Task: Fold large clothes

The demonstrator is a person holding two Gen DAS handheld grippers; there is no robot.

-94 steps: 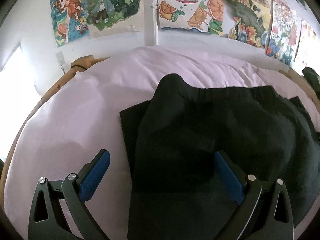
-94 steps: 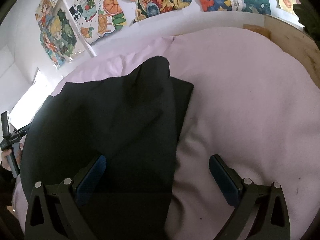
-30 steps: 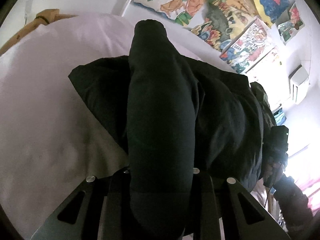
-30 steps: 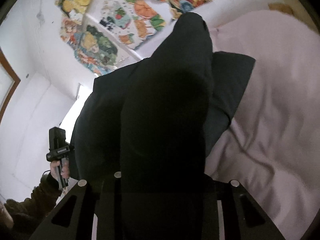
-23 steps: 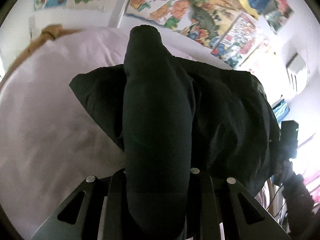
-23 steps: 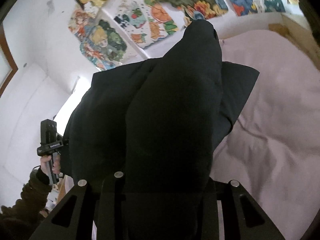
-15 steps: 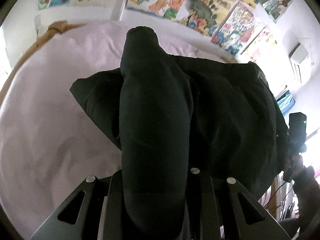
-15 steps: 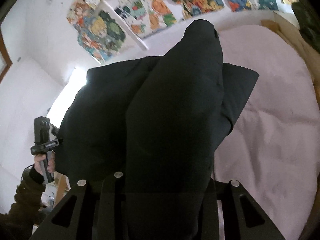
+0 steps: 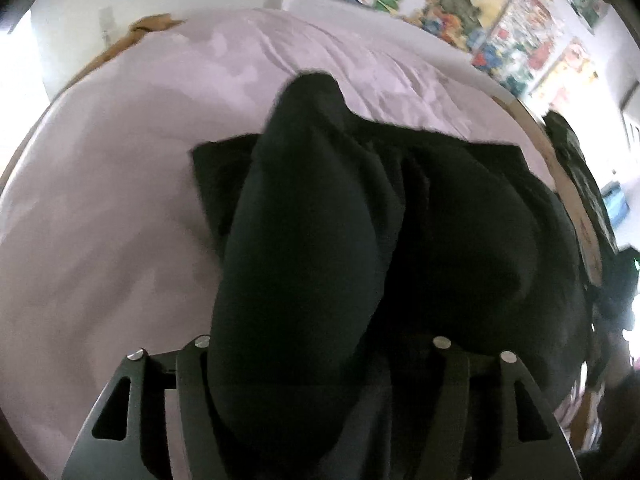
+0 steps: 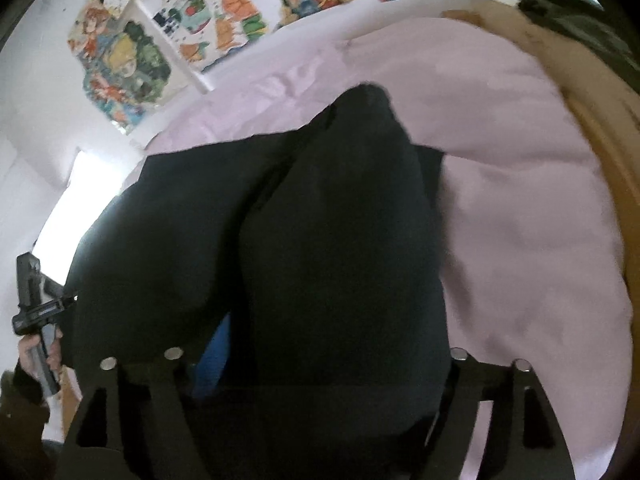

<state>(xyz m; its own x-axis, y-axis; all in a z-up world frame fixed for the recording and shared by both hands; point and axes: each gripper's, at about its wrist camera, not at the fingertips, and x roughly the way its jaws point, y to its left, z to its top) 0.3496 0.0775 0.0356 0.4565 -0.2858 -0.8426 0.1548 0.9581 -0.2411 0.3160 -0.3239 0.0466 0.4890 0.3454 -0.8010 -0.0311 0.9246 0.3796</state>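
Note:
A large black garment (image 9: 460, 220) lies on the pink bed sheet (image 9: 120, 200), part of it doubled over itself. In the left wrist view a thick fold of it drapes between the jaws of my left gripper (image 9: 320, 304); these are opening and their pads are hidden under the cloth. In the right wrist view the same black garment (image 10: 168, 240) rises in a hump between the jaws of my right gripper (image 10: 324, 304). They too are opening, and a blue pad (image 10: 214, 354) shows bare beside the cloth. A hand holds the left gripper (image 10: 36, 312) at the far left.
A wooden bed frame (image 10: 600, 152) runs round the mattress. A dark green garment (image 10: 568, 4) lies on its right edge. Colourful posters (image 10: 120, 64) cover the white wall behind the bed. Bare pink sheet (image 10: 540, 240) lies to the right of the black garment.
Both grippers' jaws have spread apart from their tight pinch on the black folds. Both views have swung toward the bed, and the held folds sit lower over the garment.

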